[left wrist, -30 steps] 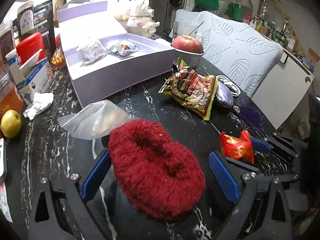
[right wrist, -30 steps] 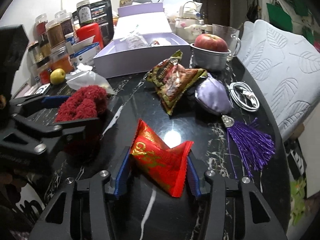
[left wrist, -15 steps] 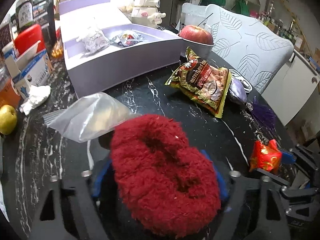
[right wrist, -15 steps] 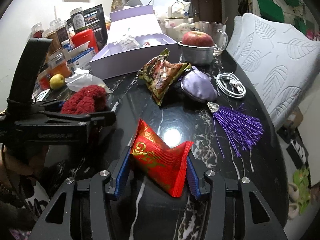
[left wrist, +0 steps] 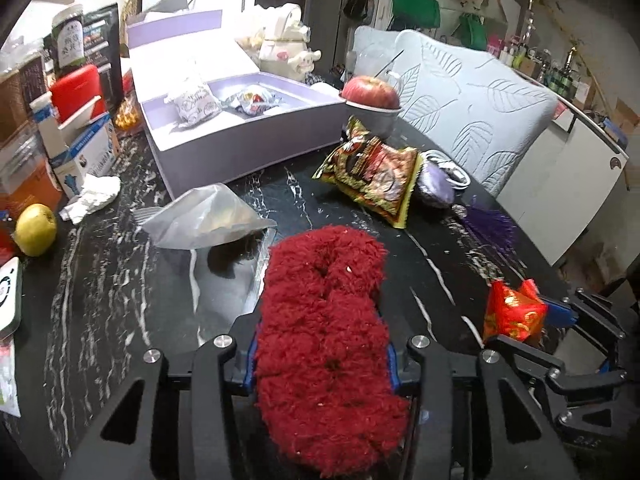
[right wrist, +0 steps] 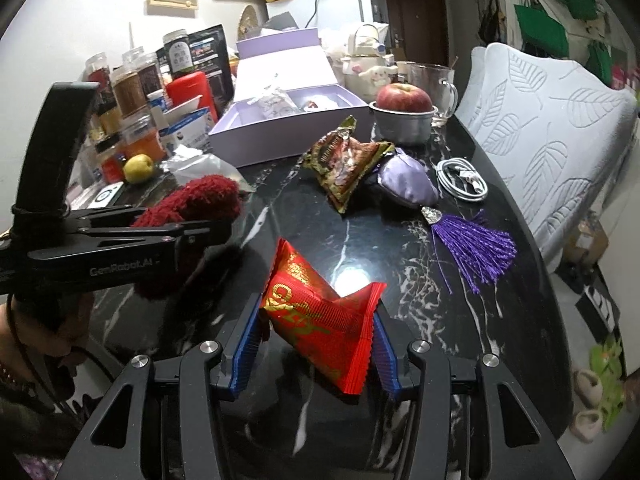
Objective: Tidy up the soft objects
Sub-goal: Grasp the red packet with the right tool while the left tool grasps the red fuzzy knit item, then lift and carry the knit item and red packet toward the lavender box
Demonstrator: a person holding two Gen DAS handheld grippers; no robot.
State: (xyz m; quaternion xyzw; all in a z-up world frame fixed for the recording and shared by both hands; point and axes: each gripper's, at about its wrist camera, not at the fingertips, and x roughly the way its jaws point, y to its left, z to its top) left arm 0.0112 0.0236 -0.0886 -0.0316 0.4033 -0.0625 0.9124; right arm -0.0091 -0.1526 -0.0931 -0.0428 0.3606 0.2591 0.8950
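My left gripper (left wrist: 322, 360) is shut on a fuzzy dark red soft thing (left wrist: 326, 344) and holds it above the black marble table (left wrist: 120, 288); it also shows in the right wrist view (right wrist: 192, 208). My right gripper (right wrist: 316, 340) is shut on a red and gold packet (right wrist: 320, 316), lifted off the table; the packet also shows in the left wrist view (left wrist: 512, 312). An open lilac box (left wrist: 240, 136) with two small wrapped items stands at the back.
A clear plastic bag (left wrist: 204, 220), a brown snack bag (left wrist: 372, 172), a lilac pouch with a purple tassel (right wrist: 408, 184), a white cable (right wrist: 460, 180), a metal bowl with a red apple (right wrist: 404, 116) and a green fruit (left wrist: 36, 228) lie on the table. Jars stand at the left (right wrist: 132, 88).
My left gripper closed on the fuzzy red thing and lifted it. My right gripper rose with the red packet held in it.
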